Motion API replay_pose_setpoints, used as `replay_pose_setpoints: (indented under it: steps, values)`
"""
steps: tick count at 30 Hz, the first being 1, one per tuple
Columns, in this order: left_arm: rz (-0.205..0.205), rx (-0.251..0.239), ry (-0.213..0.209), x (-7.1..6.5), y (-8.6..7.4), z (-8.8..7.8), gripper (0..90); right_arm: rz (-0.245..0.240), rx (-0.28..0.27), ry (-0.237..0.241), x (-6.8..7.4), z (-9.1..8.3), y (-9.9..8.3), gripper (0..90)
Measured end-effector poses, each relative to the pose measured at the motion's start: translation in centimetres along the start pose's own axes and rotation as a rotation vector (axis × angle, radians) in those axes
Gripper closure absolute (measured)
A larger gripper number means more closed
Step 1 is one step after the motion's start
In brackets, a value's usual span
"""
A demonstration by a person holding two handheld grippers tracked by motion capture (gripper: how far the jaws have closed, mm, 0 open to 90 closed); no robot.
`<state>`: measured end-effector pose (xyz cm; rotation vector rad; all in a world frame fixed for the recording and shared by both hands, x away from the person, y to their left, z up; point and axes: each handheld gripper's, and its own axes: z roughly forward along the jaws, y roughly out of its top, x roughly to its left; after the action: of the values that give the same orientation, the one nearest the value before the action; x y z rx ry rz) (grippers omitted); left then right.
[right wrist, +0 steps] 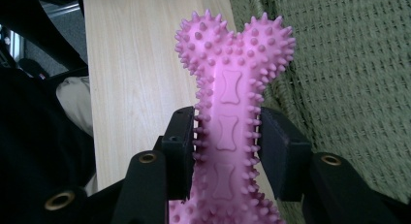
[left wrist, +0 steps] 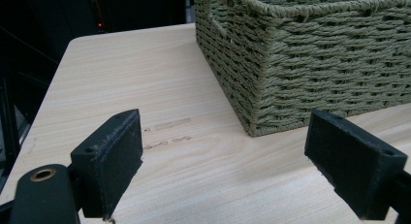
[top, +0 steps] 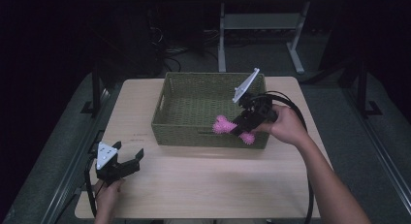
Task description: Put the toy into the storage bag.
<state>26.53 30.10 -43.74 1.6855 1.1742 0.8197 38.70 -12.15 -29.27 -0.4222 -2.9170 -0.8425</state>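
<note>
Your right gripper [top: 241, 127] clamps a pink, spiky, bone-shaped chew toy [right wrist: 231, 112] by its shaft, held over the near rim of the green woven basket [top: 177, 132]. Your left gripper [top: 127, 162] rests wide apart and empty on the pale wooden table [top: 203, 180], well left of the basket.

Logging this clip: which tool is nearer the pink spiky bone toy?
Right. The right tool is shut on the bone toy at the basket's front wall; the left tool sits open, far off.
</note>
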Motion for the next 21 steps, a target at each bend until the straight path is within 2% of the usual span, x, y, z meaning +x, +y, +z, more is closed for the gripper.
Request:
replay_pose_setpoints:
  steps: [5,9,21]
  values:
    - [0.002,0.002,-0.001,0.1,0.0,0.0,13.0,-0.005,0.000,0.001,-0.4,-0.5,0.3,57.8]
    - [0.000,-0.001,0.002,0.2,0.0,-0.1,13.0,0.001,0.009,0.003,-1.2,-0.9,0.6,57.8]
    - [0.003,-0.001,0.006,0.2,0.0,-0.2,13.0,0.034,0.015,0.006,-2.9,-1.8,1.3,57.9]
